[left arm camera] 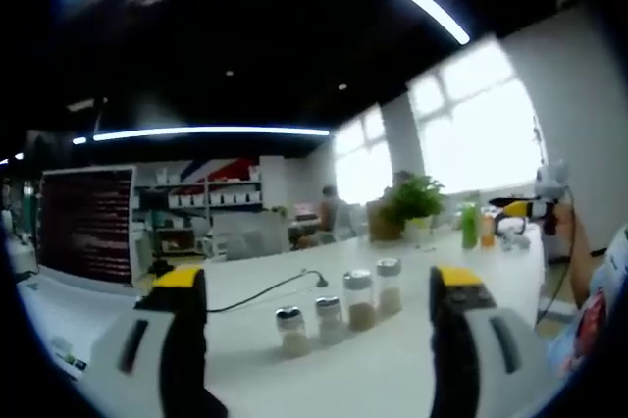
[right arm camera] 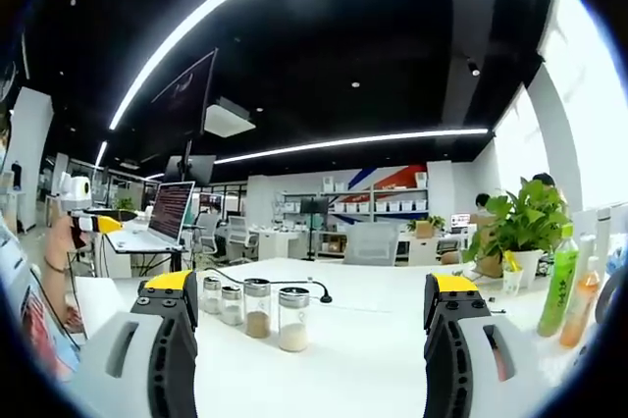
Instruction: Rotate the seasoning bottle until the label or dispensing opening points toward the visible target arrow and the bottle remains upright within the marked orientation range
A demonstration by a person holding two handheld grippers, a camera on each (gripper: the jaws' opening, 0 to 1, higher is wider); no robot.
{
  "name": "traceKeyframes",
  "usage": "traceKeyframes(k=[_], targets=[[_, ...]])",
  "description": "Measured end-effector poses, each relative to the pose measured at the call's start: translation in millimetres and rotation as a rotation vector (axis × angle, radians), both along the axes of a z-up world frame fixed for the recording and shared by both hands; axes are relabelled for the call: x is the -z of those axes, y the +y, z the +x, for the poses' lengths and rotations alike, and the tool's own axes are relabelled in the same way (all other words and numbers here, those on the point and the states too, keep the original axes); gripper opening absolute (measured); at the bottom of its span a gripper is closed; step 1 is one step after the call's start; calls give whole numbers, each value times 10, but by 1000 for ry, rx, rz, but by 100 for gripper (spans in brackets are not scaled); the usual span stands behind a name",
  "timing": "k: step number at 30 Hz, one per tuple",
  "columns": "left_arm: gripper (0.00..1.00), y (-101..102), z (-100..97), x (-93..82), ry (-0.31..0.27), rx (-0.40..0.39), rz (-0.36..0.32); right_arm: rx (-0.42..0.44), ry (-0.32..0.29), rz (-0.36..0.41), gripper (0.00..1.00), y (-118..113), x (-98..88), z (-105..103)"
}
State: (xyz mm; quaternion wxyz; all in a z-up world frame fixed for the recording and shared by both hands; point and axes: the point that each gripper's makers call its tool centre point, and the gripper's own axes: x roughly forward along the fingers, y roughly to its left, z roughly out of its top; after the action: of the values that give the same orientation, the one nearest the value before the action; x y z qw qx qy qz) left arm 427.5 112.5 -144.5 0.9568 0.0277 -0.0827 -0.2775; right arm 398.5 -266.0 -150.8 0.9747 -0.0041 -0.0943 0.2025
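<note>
four seasoning bottles (left arm camera: 337, 314) stand beyond the open left hand-held gripper (left arm camera: 319, 300).

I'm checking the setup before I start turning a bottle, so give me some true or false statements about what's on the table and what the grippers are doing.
1. Four seasoning bottles stand upright in a row on the white table. True.
2. The right gripper is clamped on a bottle. False: its jaws are apart and hold nothing.
3. The left gripper is open. True.
4. The potted plant lies tipped over. False: it stands upright.
</note>
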Motion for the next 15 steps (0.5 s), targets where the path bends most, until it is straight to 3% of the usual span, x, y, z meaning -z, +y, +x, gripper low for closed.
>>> traceKeyframes(k=[4, 12, 15], targets=[[100, 24, -3, 18, 6, -10, 6, 1, -22, 48, 97, -3, -51, 7], [100, 66, -10, 37, 18, -17, 0, -43, -4, 23, 98, 111, -7, 21], [100, 109, 25, 49, 37, -20, 0, -63, 3, 47, 97, 127, -8, 67]])
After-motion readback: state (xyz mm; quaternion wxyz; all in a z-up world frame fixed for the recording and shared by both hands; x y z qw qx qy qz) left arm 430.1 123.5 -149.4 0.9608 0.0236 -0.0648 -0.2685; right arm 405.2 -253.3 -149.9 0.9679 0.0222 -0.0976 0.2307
